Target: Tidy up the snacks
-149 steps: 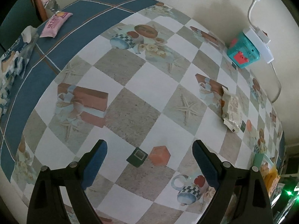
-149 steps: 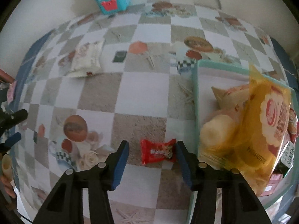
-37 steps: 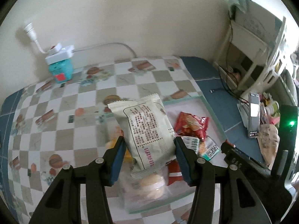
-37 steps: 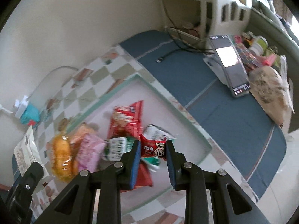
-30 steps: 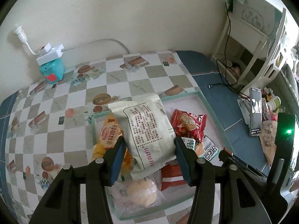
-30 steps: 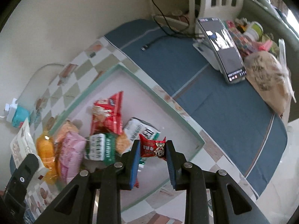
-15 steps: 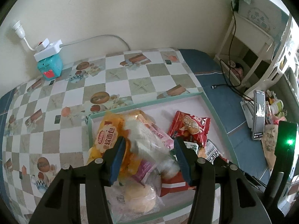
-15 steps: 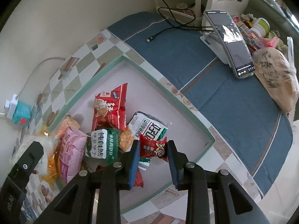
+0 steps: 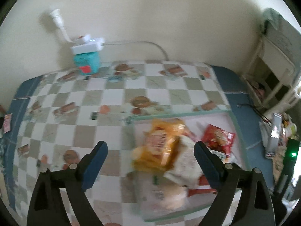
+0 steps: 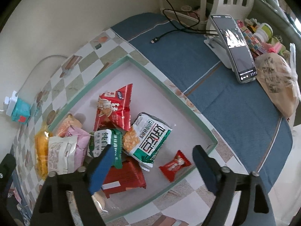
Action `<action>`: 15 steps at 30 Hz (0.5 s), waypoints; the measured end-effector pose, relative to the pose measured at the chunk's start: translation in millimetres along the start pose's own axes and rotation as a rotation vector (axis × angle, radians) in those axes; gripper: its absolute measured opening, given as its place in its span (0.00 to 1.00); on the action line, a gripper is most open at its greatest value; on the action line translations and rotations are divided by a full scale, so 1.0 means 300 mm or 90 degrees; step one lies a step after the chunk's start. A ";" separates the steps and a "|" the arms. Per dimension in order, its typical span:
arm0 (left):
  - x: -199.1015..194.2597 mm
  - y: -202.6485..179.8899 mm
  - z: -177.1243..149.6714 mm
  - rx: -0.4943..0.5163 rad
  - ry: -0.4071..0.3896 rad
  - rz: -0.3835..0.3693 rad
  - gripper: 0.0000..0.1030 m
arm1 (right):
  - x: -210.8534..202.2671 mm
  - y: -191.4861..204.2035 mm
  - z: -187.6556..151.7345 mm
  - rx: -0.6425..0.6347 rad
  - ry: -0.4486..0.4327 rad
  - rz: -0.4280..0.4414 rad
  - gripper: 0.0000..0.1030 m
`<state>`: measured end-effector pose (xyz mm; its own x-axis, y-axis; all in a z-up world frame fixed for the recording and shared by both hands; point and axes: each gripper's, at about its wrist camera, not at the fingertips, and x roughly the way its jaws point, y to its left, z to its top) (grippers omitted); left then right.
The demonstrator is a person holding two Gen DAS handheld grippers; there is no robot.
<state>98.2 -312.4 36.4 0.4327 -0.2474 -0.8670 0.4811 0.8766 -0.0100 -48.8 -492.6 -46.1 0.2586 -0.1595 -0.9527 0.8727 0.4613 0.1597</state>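
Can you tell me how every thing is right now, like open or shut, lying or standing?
left gripper: jaws opening, nothing held
right gripper: jaws opening, nothing held
small red candy: lying loose in tray
white packet: lying on the pile
tray: holding snacks
phone: propped on stand

The red packet (image 10: 112, 109) at the middle of the tray (image 10: 190, 105) carries a small "nico" mark in its upper corner and large white Chinese characters too distorted to read. Just right of it, the green-and-white packet (image 10: 150, 137) bears large Korean-looking letters, seen upside down. Other wrappers' print is too small or blurred.
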 end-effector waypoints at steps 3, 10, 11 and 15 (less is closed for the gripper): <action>-0.003 0.072 -0.008 -0.022 -0.006 0.046 0.92 | -0.012 0.025 -0.004 -0.014 -0.009 0.007 0.97; -0.008 0.233 -0.037 -0.066 -0.009 0.119 0.99 | -0.040 0.103 -0.030 -0.070 -0.037 0.009 1.00; -0.013 0.262 -0.046 -0.077 -0.007 0.122 0.99 | -0.044 0.115 -0.035 -0.078 -0.040 0.007 1.00; -0.030 0.326 -0.081 -0.078 -0.007 0.158 0.99 | -0.070 0.159 -0.058 -0.110 -0.056 0.003 1.00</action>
<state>123.0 -214.3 31.1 0.5340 -0.0230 -0.8452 0.2645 0.9540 0.1412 -19.7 -452.0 -23.0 0.3044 -0.2292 -0.9245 0.7894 0.6040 0.1102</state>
